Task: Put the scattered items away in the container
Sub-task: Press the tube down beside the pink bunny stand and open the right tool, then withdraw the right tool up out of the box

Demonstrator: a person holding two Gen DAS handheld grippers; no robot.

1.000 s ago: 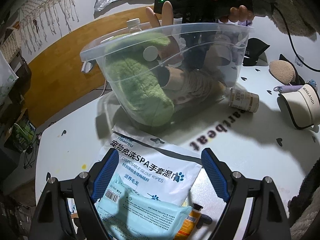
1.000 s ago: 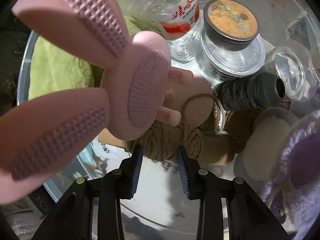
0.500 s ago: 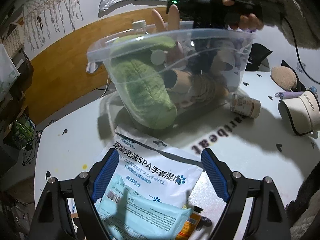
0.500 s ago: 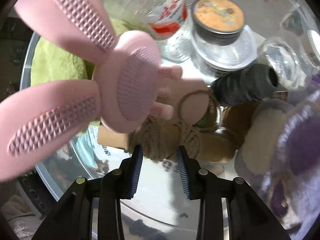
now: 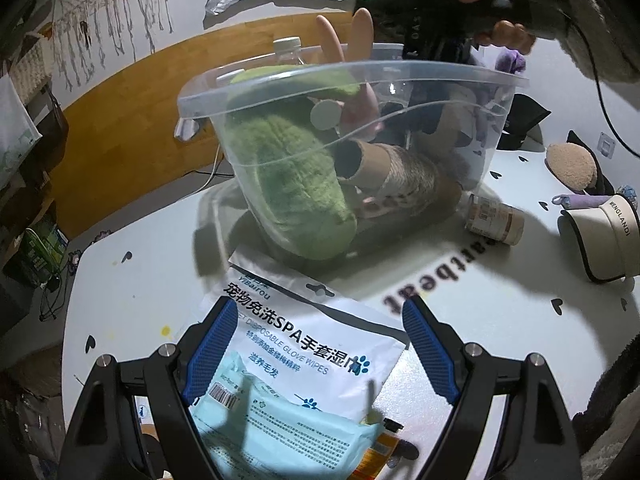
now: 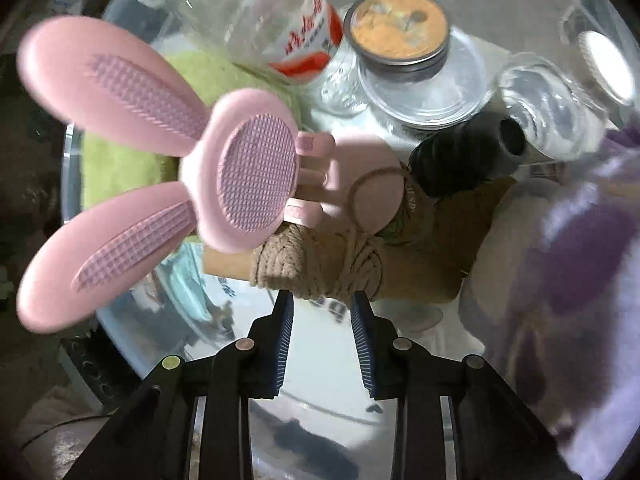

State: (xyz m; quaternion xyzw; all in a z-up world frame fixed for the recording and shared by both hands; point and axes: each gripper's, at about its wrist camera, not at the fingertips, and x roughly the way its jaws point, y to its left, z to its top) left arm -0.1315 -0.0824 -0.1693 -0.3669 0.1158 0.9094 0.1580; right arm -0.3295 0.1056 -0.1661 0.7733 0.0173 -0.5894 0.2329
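Note:
A clear plastic bin (image 5: 400, 68) stands on the white table. Inside lie a green plush (image 5: 288, 184), a twine roll (image 6: 320, 272), a water bottle (image 6: 280, 12), a glass jar with an orange lid (image 6: 400, 24), a black spool (image 6: 468, 156) and a purple plush (image 6: 580, 264). A pink bunny toy (image 6: 248, 172) leans among them, ears up. My right gripper (image 6: 322, 308) points down into the bin, its jaws closing with nothing between them. My left gripper (image 5: 316, 344) hovers open over a white wipes packet (image 5: 304, 332) and a light blue pack (image 5: 280, 420) on the table.
To the right of the bin lie a small labelled bottle (image 5: 494, 220), a cream visor cap (image 5: 600, 236) and a beige puff (image 5: 570, 164). A person's hand (image 5: 508, 32) holds the right gripper's handle above the bin. A wooden floor lies beyond the table's far edge.
In the right wrist view the pink bunny toy has dropped away from the camera and looks smaller. The right jaws have narrowed slightly. The hand above the bin has risen a little.

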